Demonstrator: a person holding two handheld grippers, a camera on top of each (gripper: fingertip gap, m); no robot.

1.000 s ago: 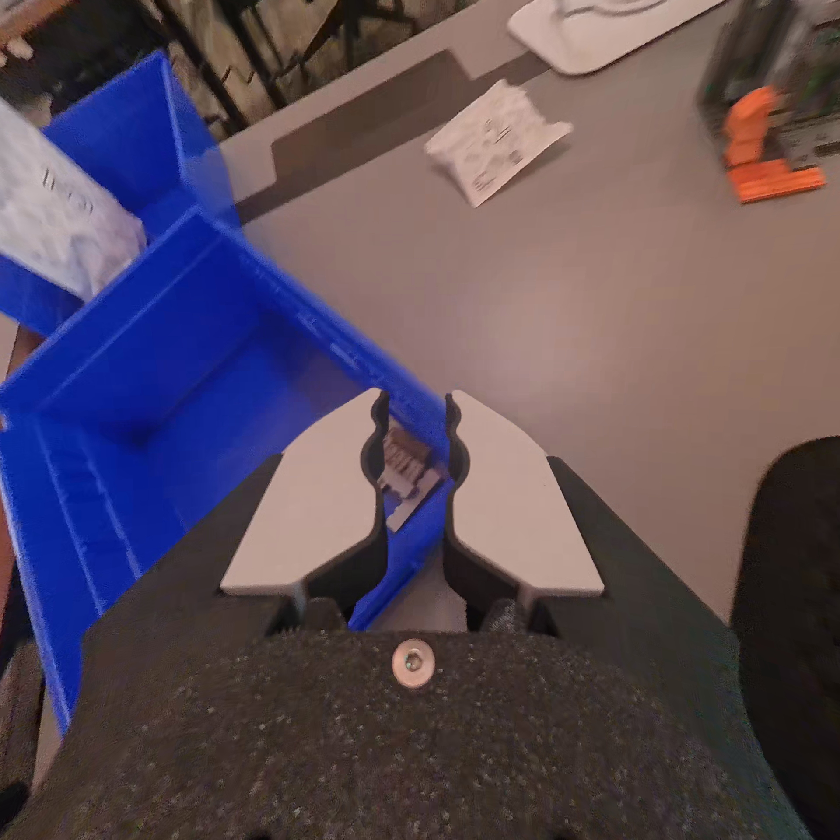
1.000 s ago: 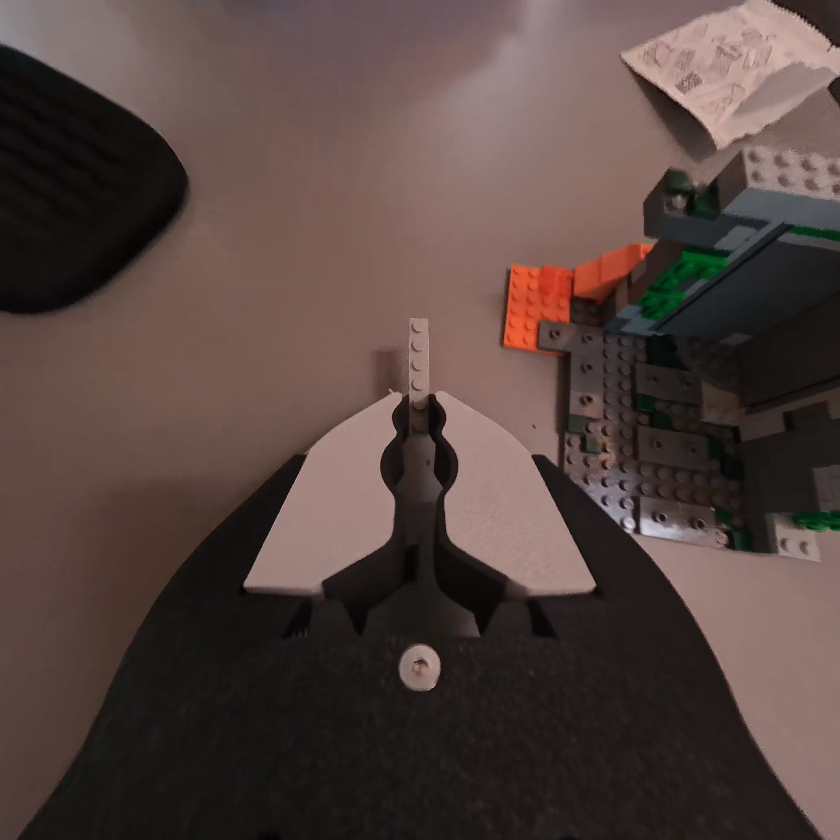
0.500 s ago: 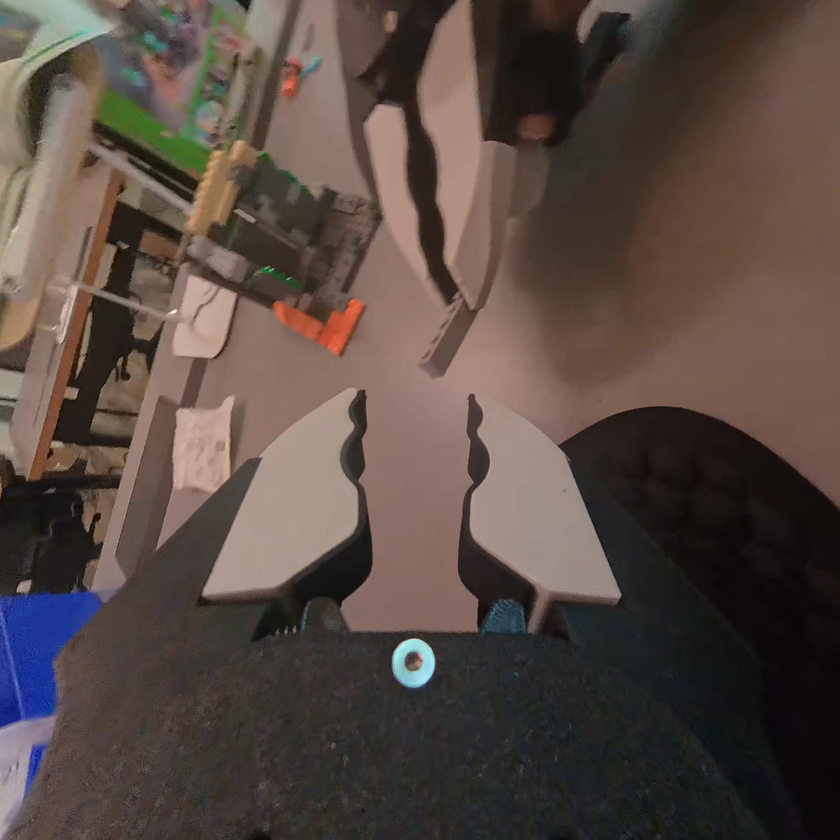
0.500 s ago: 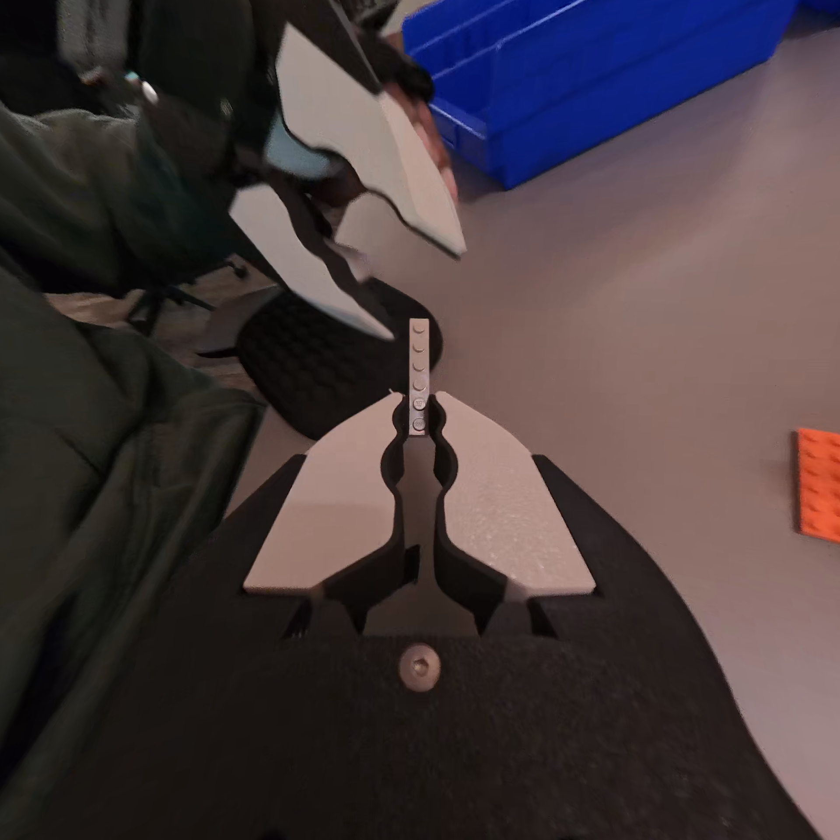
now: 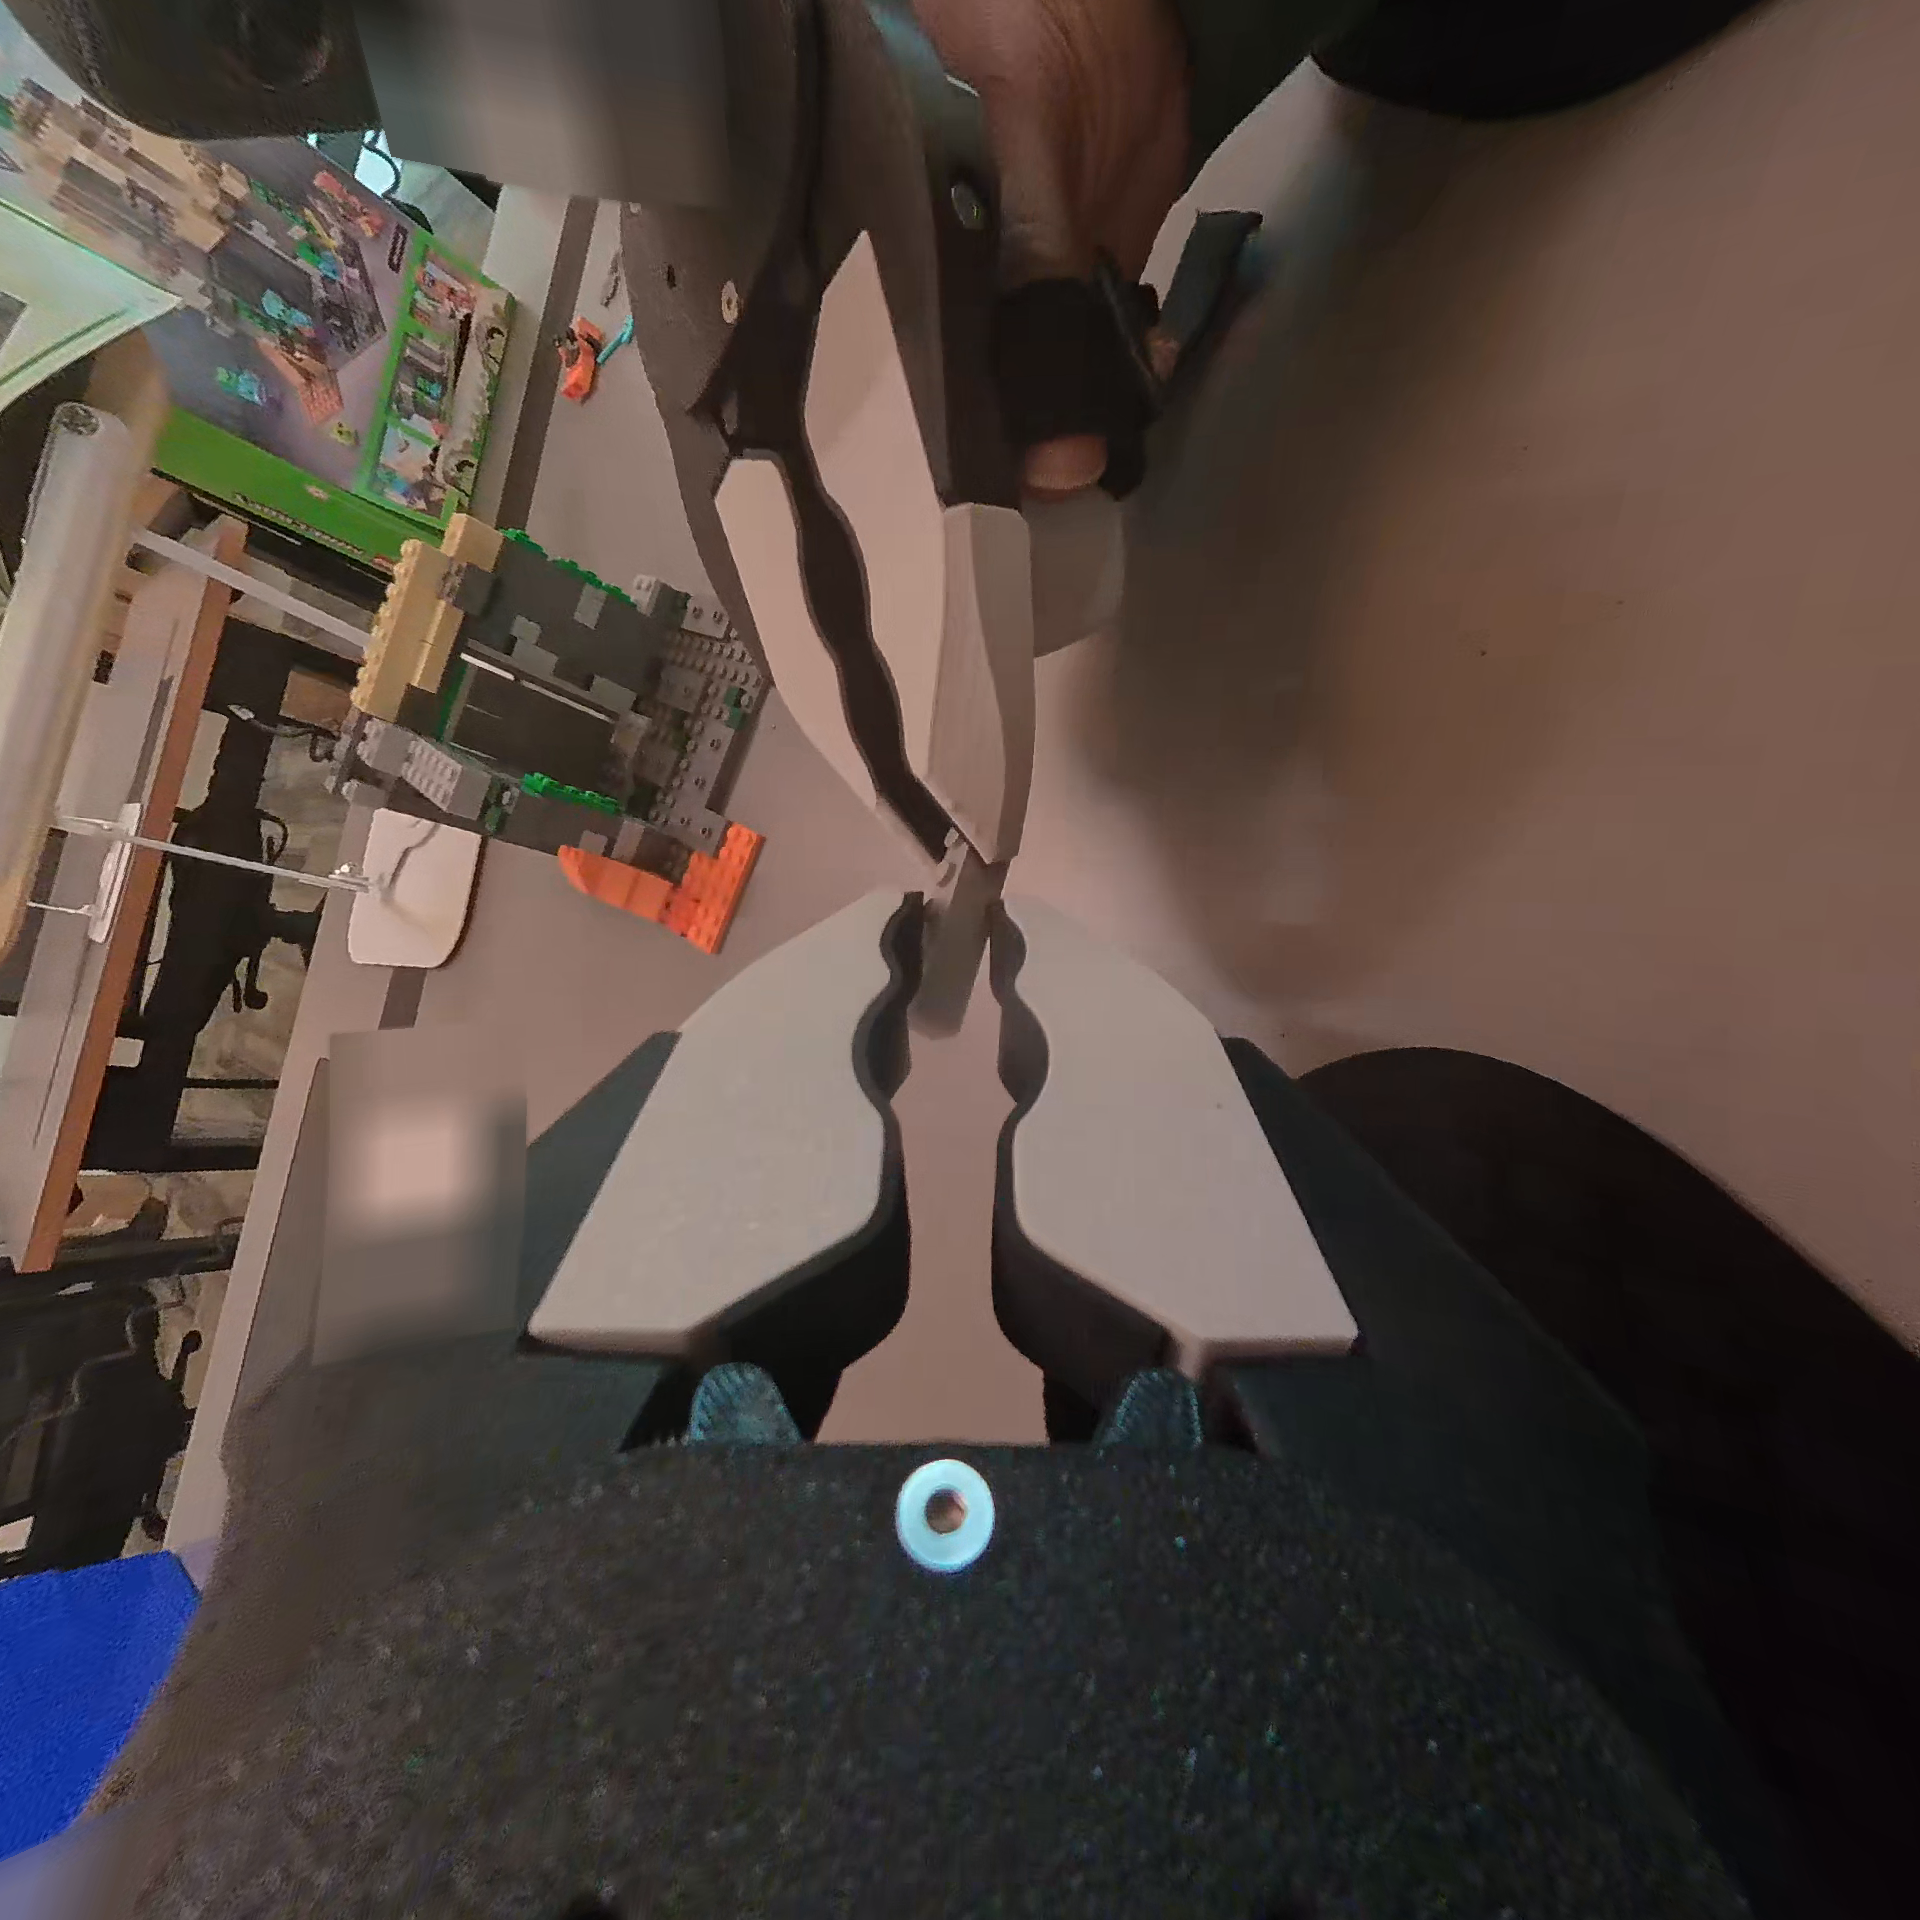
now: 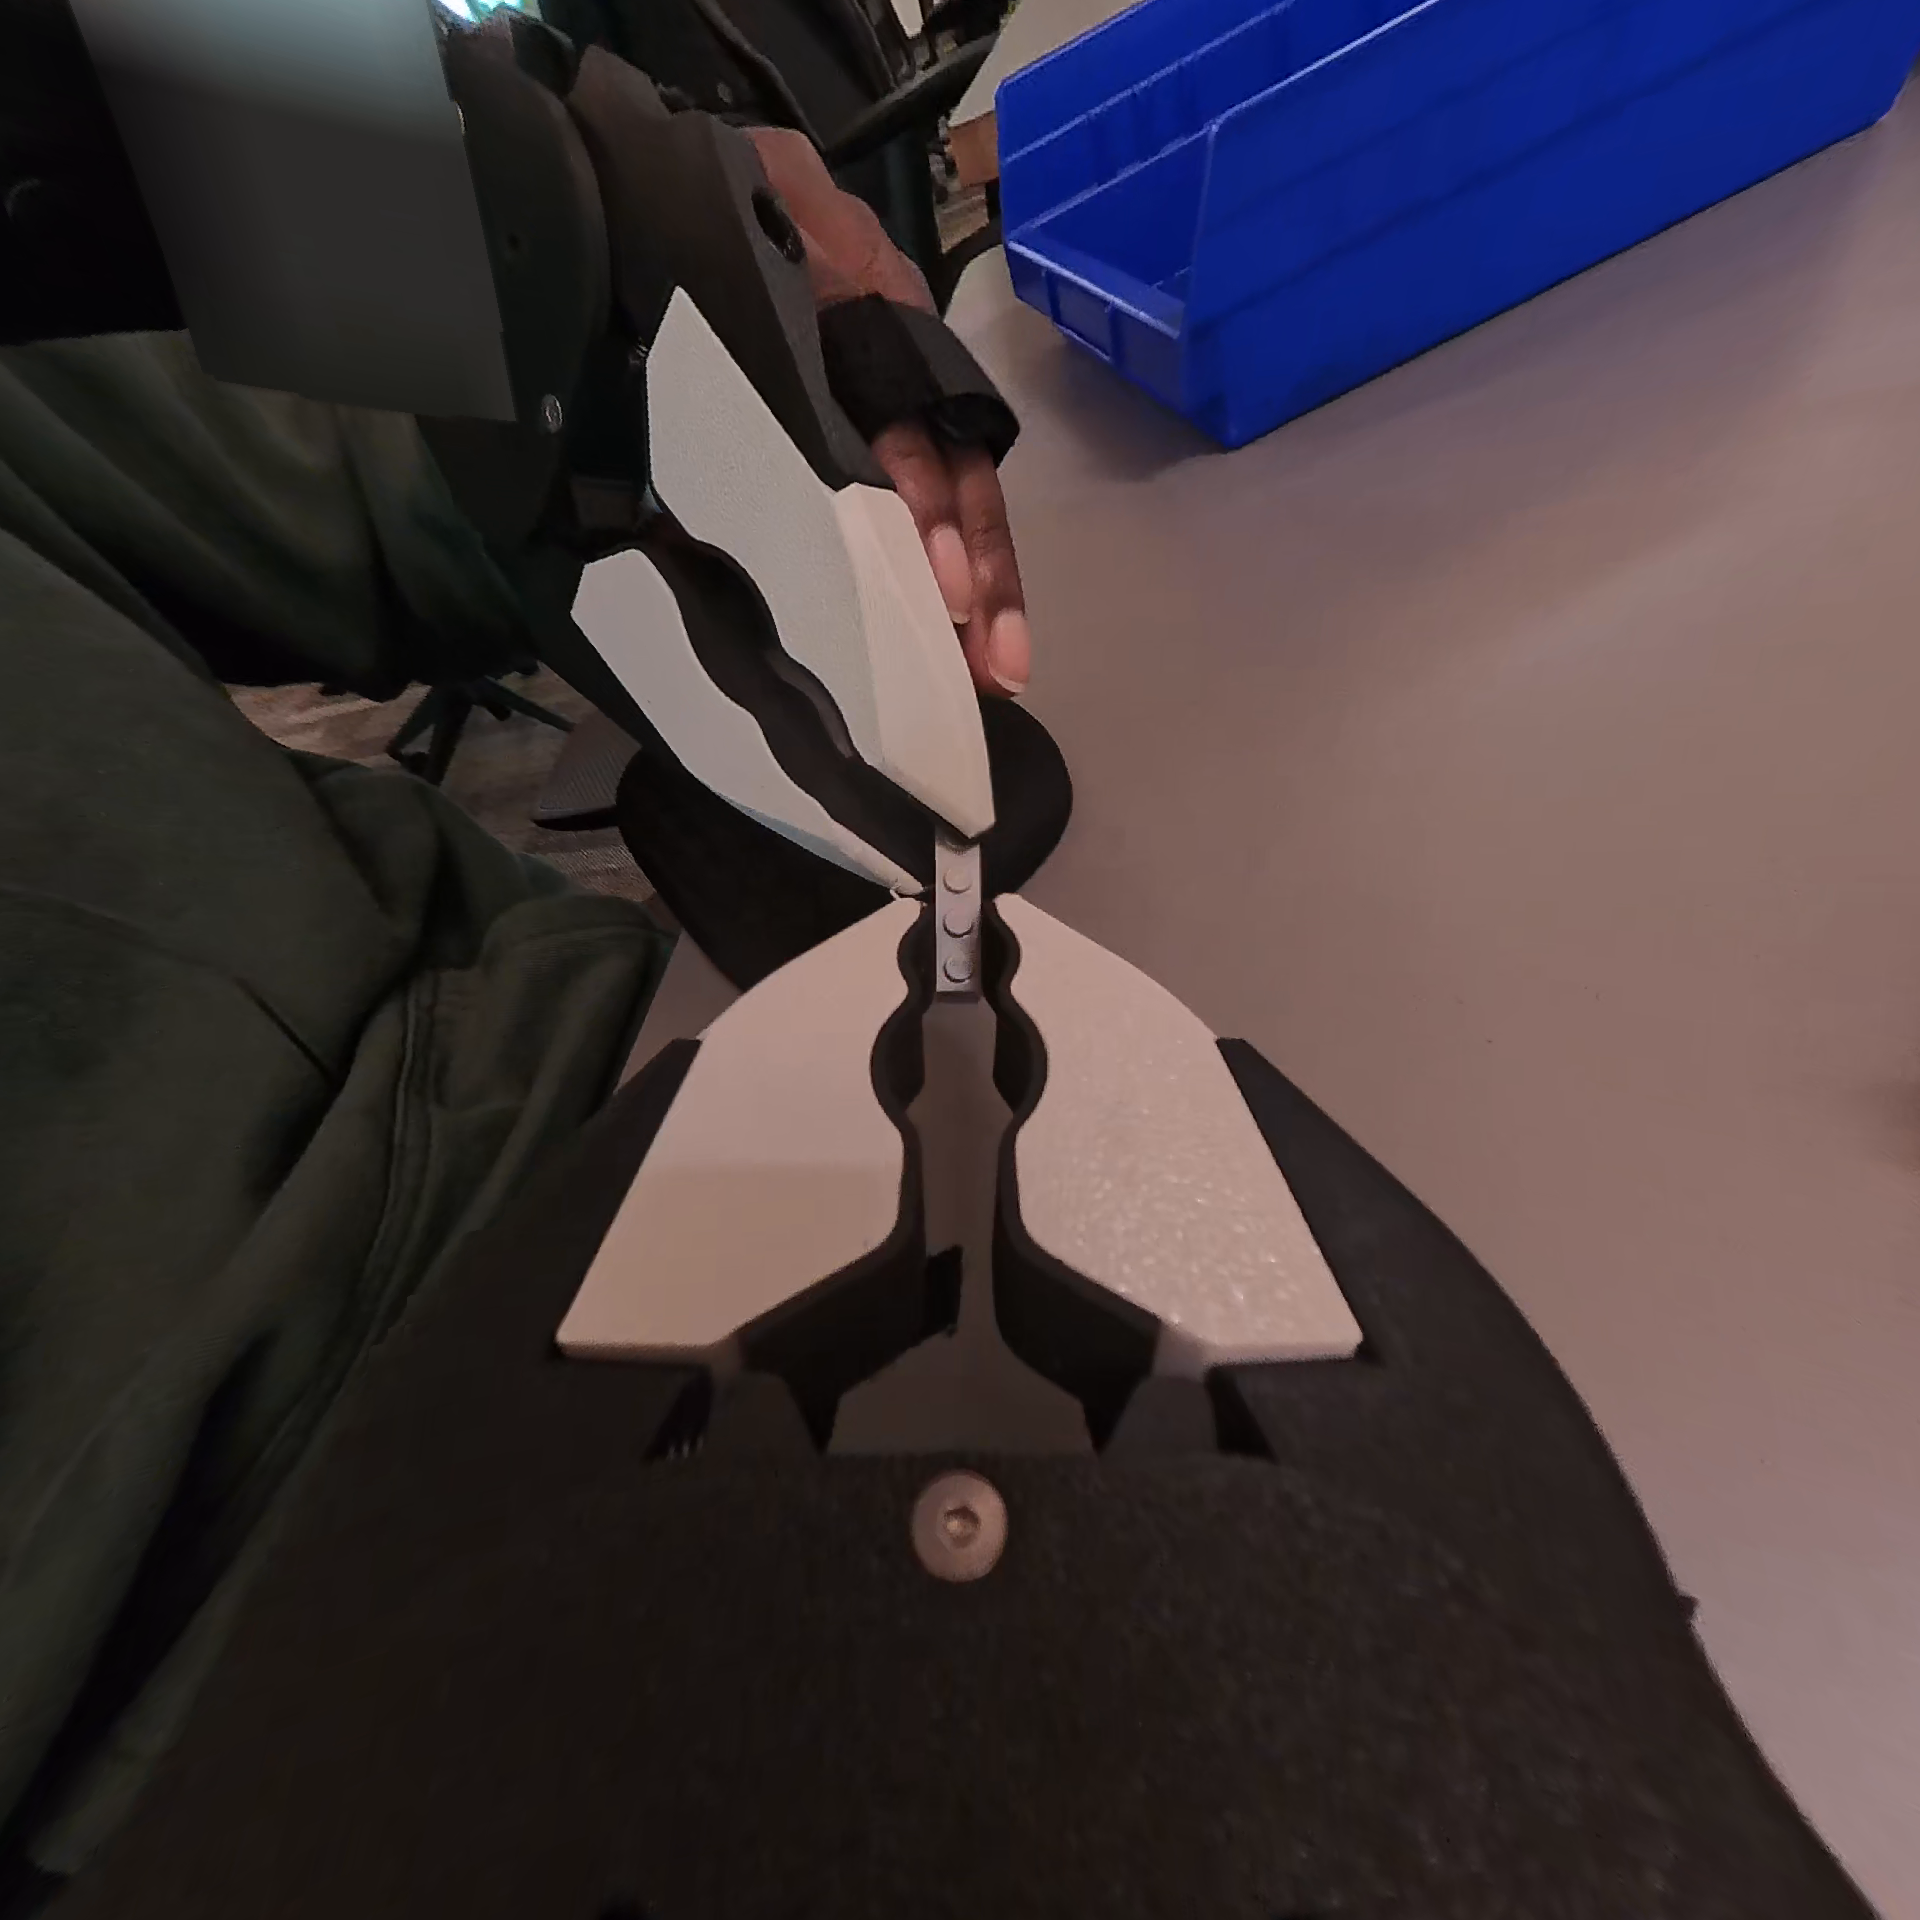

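A thin grey studded plate [image 6: 958, 930] is held in the air between both grippers, which meet tip to tip. My right gripper [image 6: 956, 930] is shut on one end of it, studs facing the camera. My left gripper [image 5: 951, 920] is shut on the other end of the plate [image 5: 948, 977], whose smooth underside shows in the left wrist view. The left gripper [image 6: 940, 857] comes in from above in the right wrist view, a person's hand [image 6: 977, 582] behind it. The right gripper [image 5: 951, 847] comes in from above in the left wrist view.
A grey-and-green brick build [image 5: 582, 707] with orange plates [image 5: 696, 883] stands on the grey table [image 6: 1455, 831], with a green picture box [image 5: 343, 343] behind it. Blue bins [image 6: 1403, 208] stand at the back. A black round pad [image 5: 1662, 1299] lies near the table edge. A dark green garment [image 6: 260, 1039] fills the left. Less than 4 cm separates the two grippers' tips.
My left gripper left the blue bin, opened wide, swung to the right gripper and closed on the plate's free end. My right gripper turned away from the build, keeping the plate.
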